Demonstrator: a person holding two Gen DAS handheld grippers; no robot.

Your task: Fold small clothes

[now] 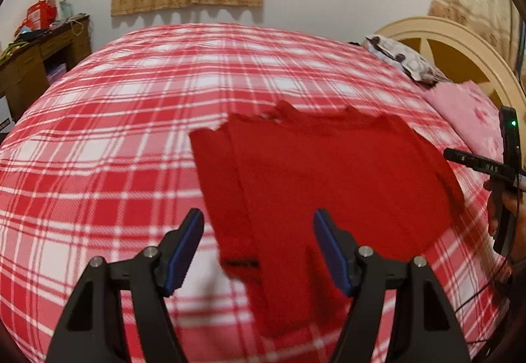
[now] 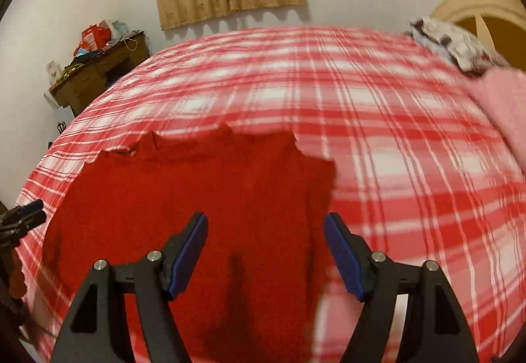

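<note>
Red garment point(image 1: 328, 185) lies flat; both jaws wide, empty; only left view shows the right gripper's handle point(image 1: 506, 179).

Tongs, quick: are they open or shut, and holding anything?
Left tongs: open, holding nothing, above the red sweater.
Right tongs: open, holding nothing.

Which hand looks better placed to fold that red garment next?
Probably the left: the left gripper hangs open over the red garment's unfolded side strip and edge. The right gripper, also open, hangs over its middle.
</note>
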